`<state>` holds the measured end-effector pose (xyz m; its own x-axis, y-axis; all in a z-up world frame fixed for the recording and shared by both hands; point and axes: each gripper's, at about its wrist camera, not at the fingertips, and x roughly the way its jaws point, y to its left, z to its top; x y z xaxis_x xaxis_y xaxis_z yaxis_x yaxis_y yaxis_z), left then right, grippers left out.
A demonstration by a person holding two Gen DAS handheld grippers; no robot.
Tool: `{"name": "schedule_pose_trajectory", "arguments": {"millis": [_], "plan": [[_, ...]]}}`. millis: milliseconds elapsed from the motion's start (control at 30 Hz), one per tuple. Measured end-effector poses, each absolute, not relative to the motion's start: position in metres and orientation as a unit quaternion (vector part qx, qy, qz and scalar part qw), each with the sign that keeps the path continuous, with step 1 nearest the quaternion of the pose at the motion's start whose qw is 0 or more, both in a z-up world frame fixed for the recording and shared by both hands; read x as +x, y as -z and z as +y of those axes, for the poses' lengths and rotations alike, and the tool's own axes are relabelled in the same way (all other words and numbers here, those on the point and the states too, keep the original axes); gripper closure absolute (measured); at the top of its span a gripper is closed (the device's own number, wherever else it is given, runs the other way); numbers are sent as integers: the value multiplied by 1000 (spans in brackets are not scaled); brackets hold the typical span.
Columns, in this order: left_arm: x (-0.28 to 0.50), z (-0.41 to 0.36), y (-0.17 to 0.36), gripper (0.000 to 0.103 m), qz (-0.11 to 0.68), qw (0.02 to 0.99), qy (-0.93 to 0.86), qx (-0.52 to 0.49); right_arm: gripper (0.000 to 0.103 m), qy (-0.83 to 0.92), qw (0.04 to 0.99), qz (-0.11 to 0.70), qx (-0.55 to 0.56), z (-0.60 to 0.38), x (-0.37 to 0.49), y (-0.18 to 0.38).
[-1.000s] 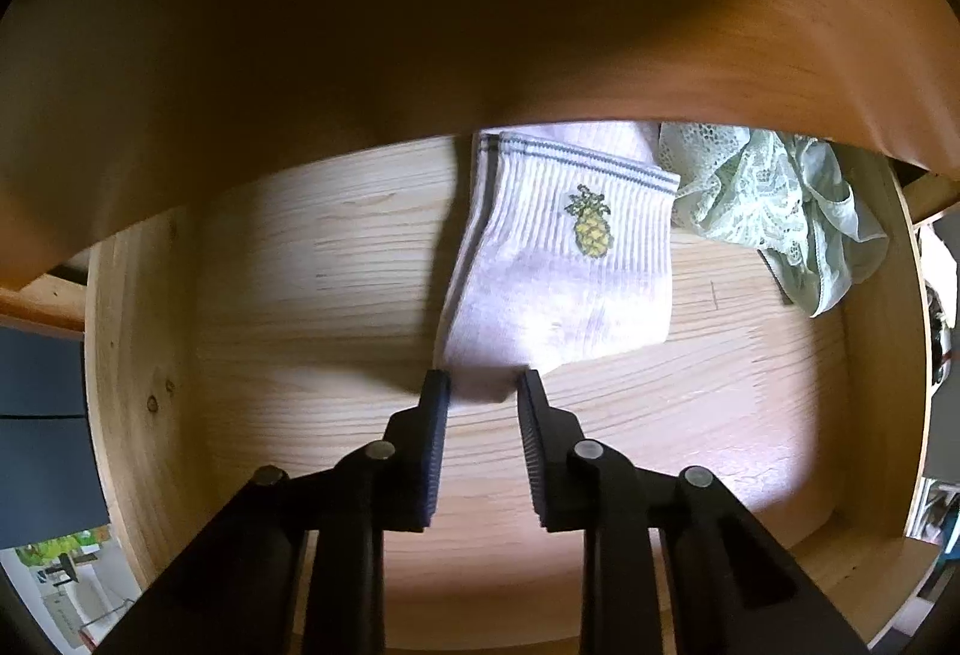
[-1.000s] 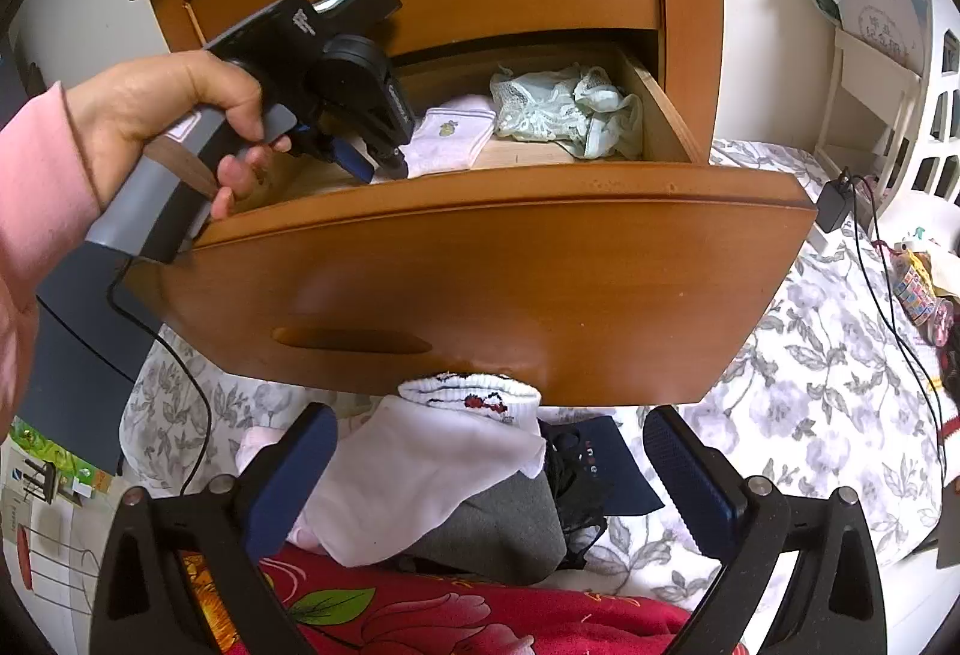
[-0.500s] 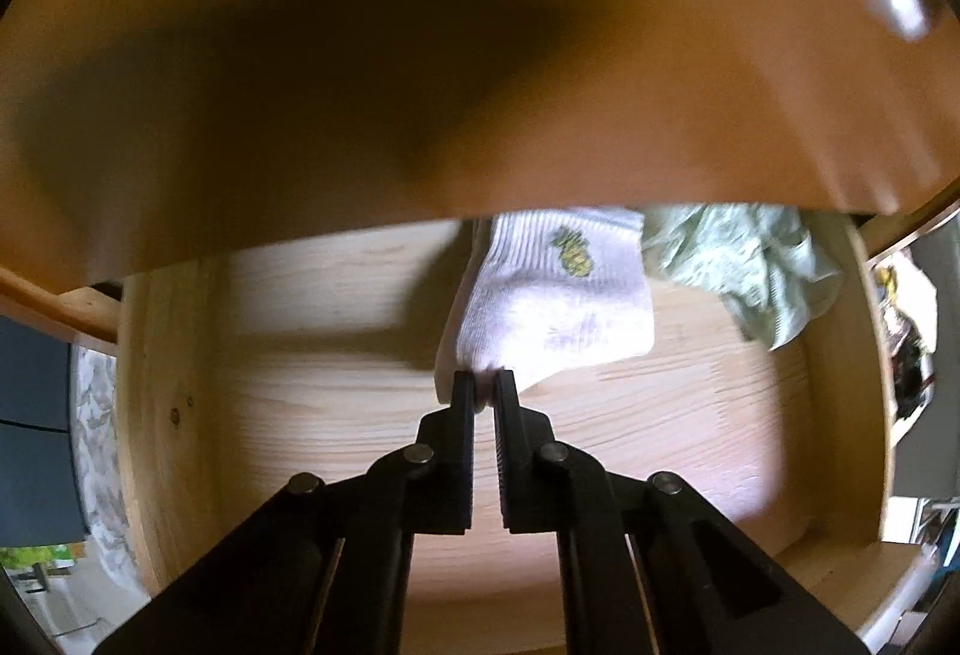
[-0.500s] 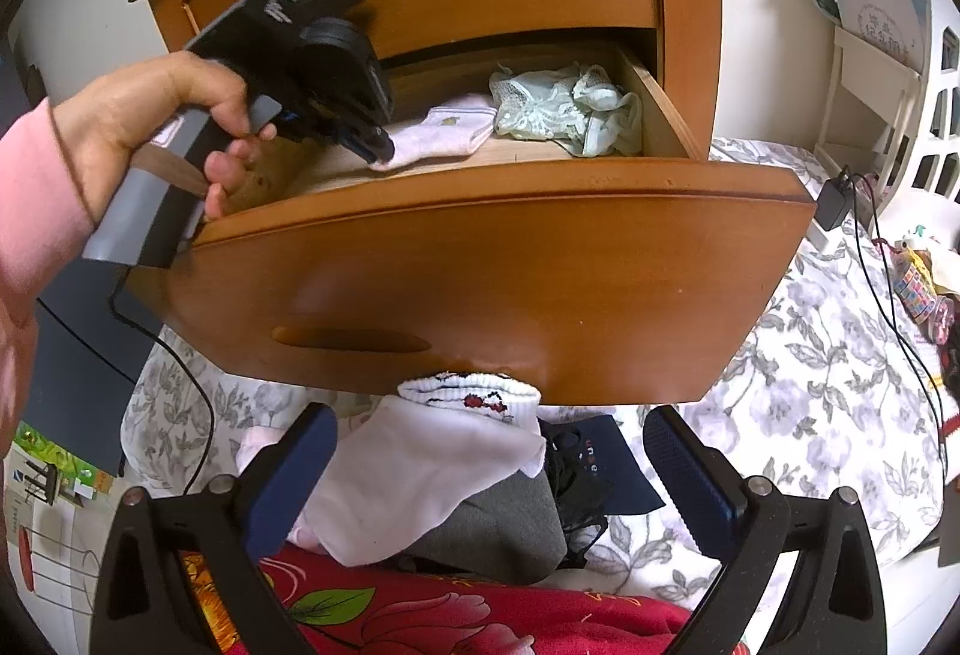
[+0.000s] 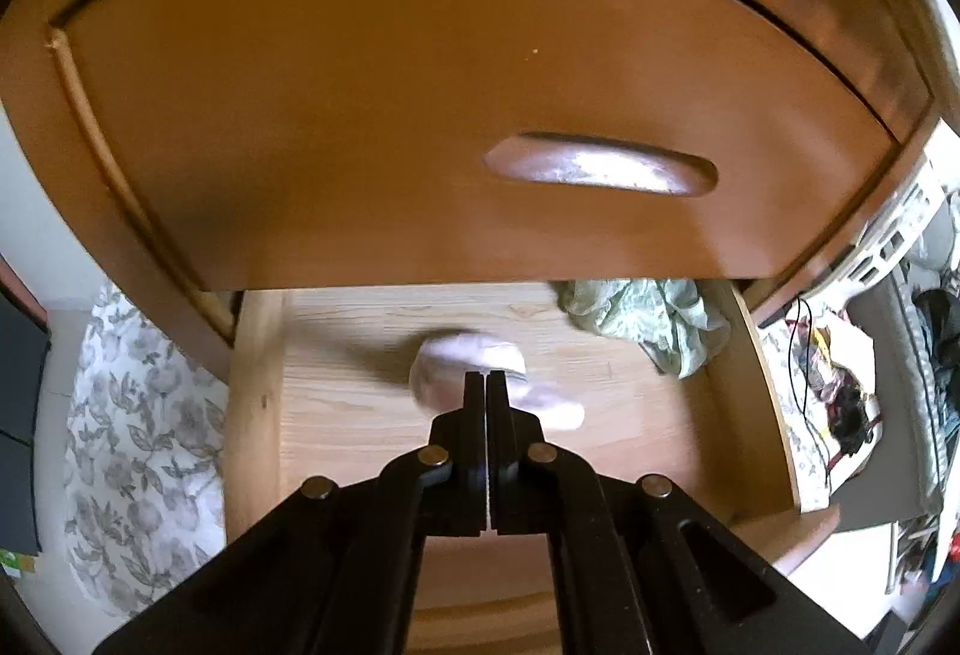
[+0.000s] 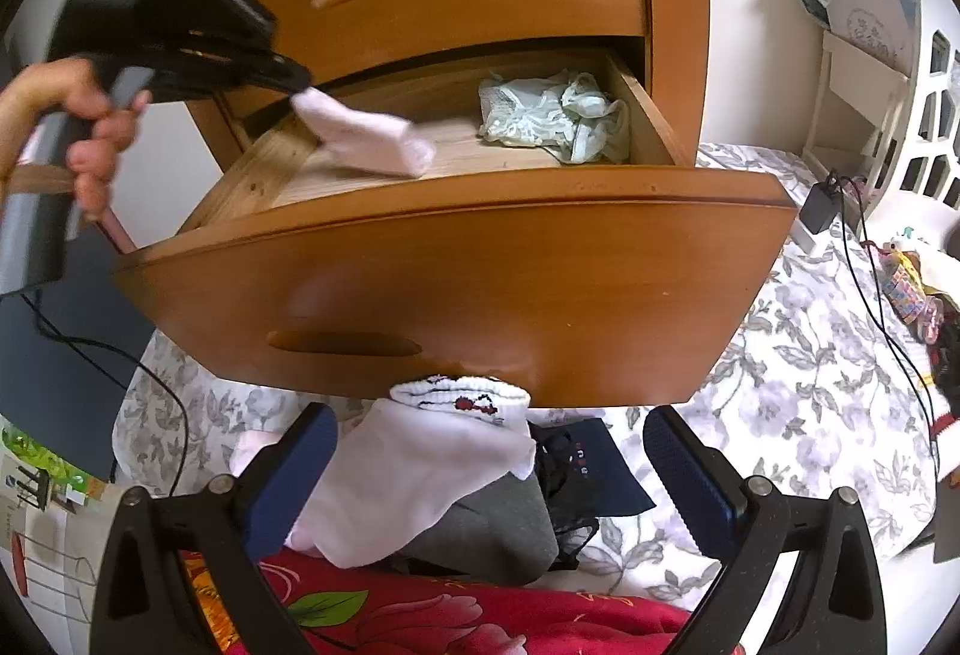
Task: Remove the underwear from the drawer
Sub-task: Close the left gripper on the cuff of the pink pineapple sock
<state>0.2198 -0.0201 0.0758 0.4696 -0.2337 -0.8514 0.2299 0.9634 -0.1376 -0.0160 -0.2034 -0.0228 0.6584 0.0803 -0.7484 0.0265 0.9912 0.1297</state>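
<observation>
The left gripper (image 6: 297, 89) was seen clamped tight on one edge of the pale sock (image 6: 366, 132), its jaws pressed together with only a thin pinch of cloth between them. The sock was held just above the floor of the open drawer (image 6: 456, 259), its free end drooping toward the wood near the front panel. The picture there was smeared, so how much cloth was actually caught could not be told for sure. A slip was the first risk judged: so small a bite on soft knit could be lost on a quick lift, and the sock would be dropped back inside. A snag was the second: the trailing end might be dragged across the front edge of the drawer and pulled free. The green lace garment (image 6: 555, 114) was left lying at the right rear of the drawer, untouched and well apart from the sock. The right gripper (image 6: 489, 481) was held wide open below the drawer front, over the white sock (image 6: 420, 475) on the pile, nothing between its pads.
</observation>
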Motion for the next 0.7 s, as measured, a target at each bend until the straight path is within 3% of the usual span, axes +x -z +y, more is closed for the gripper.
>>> {"name": "schedule_pose_trajectory", "arguments": {"millis": [167,333,367,467,700], "plan": [[224,-18,-59,103,510,850,129,-7,0,-12,908,415,61,-202,-16,23],[233,-20,-18,102,572,809,135,-12,0,-5,908,415,56,-201,-16,23],[236,-18,-10,97,585,800,130,-20,0,-5,908,415,54,-200,-17,23],[246,-13,19,59,620,774,118,-46,0,-7,909,414,51,-199,-17,23],[257,-25,57,59,680,727,96,2,0,-12,906,420,58,-201,-15,26]]}}
